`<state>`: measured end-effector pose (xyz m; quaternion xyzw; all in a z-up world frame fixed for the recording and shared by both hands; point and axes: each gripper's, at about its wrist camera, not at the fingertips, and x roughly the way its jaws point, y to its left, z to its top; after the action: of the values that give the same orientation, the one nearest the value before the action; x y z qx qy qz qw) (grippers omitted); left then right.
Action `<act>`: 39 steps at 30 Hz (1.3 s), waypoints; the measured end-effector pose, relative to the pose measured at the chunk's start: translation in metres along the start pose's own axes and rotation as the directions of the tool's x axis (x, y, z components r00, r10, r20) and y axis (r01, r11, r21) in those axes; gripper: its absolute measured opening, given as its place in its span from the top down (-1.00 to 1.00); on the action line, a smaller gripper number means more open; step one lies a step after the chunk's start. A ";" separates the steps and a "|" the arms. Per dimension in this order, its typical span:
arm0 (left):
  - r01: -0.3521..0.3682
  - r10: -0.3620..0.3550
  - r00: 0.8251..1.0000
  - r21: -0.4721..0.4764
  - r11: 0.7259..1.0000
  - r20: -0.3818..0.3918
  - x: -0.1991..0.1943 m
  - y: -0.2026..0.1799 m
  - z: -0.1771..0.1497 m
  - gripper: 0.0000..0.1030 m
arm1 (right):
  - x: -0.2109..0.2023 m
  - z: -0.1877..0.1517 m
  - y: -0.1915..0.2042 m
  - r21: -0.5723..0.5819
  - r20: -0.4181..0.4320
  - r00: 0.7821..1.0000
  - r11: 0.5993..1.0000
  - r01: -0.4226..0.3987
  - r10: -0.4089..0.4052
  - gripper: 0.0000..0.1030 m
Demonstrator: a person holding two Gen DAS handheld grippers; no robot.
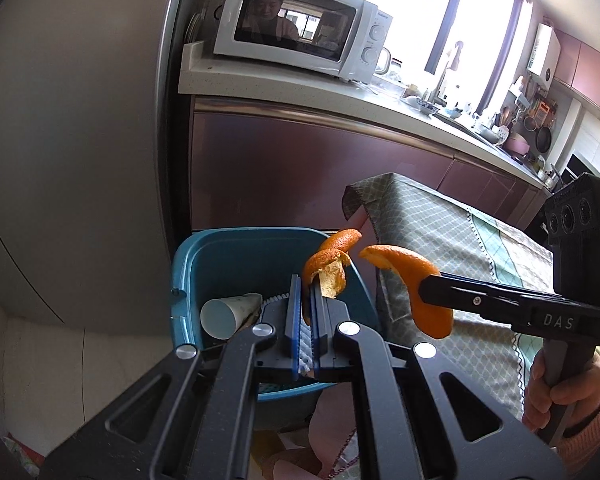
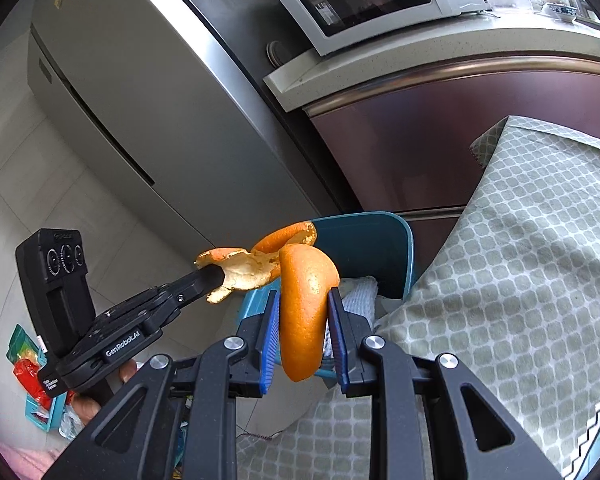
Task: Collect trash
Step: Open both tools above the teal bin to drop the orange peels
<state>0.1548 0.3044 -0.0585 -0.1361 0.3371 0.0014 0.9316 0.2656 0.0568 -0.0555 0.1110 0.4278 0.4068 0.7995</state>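
Left gripper [image 1: 306, 300]: fingers clamped on a thin curled orange peel [image 1: 328, 268]. Right gripper [image 2: 304, 320]: fingers pinching a thicker peel slice [image 2: 304, 304], which hangs below them. Just past both fingertips, the blue bin [image 1: 236, 248], mouth open, a paper cup [image 1: 228, 314] inside. Beyond, cabinet and worktop [image 1: 284, 84] with microwave [image 1: 300, 20]. Judgement: carry both peels fully over the rim before letting go; the cloth-draped edge [image 2: 520, 240] beside the right fingers could catch a drop.

A bin [image 1: 236, 256] is sitting just beyond both tongs, a cup [image 1: 228, 314] lying inside it; the clothed tabletop [image 2: 520, 240] is lying to their right.
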 end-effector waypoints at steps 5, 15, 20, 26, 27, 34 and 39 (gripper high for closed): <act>-0.018 0.018 1.000 -0.013 1.000 -0.025 0.021 0.007 0.001 0.91 | 0.020 0.006 -0.003 0.009 -0.040 0.999 0.999 0.031 -0.031 0.56; -0.019 0.015 0.996 -0.042 0.999 -0.084 0.063 0.012 -0.003 0.84 | 0.052 0.015 -0.005 0.007 -0.096 0.991 0.996 0.091 -0.090 0.46; -0.009 0.005 0.996 -0.045 0.999 -0.085 0.071 0.010 -0.008 0.62 | 0.053 0.016 -0.010 0.022 -0.089 0.992 0.996 0.091 -0.089 0.39; 0.012 -0.013 0.999 -0.022 1.000 -0.047 0.054 0.001 -0.015 0.40 | 0.043 0.011 -0.010 0.025 -0.063 0.996 0.997 0.070 -0.068 0.34; 0.013 -0.013 0.999 -0.017 1.000 -0.037 0.050 -0.001 -0.016 0.32 | 0.039 0.009 -0.009 0.022 -0.058 0.996 0.997 0.069 -0.067 0.29; 0.017 -0.018 0.999 0.017 1.000 0.029 0.017 -0.015 -0.023 0.08 | 0.007 -0.003 -0.003 0.005 0.006 0.998 0.998 0.055 -0.055 0.15; -0.005 0.000 0.996 0.050 0.999 0.090 -0.014 -0.027 -0.031 -0.28 | -0.021 -0.011 0.006 -0.038 0.075 0.995 0.997 0.072 -0.069 -0.11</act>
<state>0.1269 0.2721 -0.0656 -0.1121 0.2949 0.0002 0.9489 0.2472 0.0427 -0.0469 0.0943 0.3931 0.3825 0.8308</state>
